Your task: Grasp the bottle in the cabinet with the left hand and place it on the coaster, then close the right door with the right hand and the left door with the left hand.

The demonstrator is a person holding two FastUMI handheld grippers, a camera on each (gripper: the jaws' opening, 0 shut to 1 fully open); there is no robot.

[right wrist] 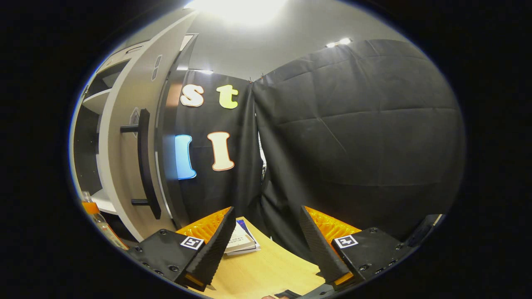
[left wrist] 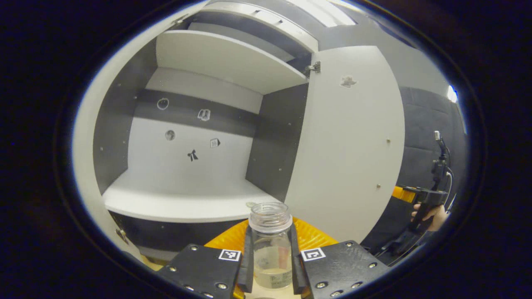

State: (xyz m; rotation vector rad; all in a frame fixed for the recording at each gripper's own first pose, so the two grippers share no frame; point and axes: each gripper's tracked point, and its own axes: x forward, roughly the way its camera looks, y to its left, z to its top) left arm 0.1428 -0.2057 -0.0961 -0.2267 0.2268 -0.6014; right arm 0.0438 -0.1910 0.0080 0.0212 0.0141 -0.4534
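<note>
Left gripper view, left claw (left wrist: 271, 265) clamps bottle (left wrist: 271, 245), base cut off

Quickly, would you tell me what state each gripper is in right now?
Left gripper: shut on the bottle, out in front of the open cabinet.
Right gripper: open, holding nothing, above the wooden table.

No text can be read anywhere. The bottle (left wrist: 271, 249) carries a label too blurred to make out. Each tongs finger block bears a square black-and-white marker (left wrist: 230, 255), not lettering. The booklet (right wrist: 240, 243) on the desk shows illegible print.
</note>
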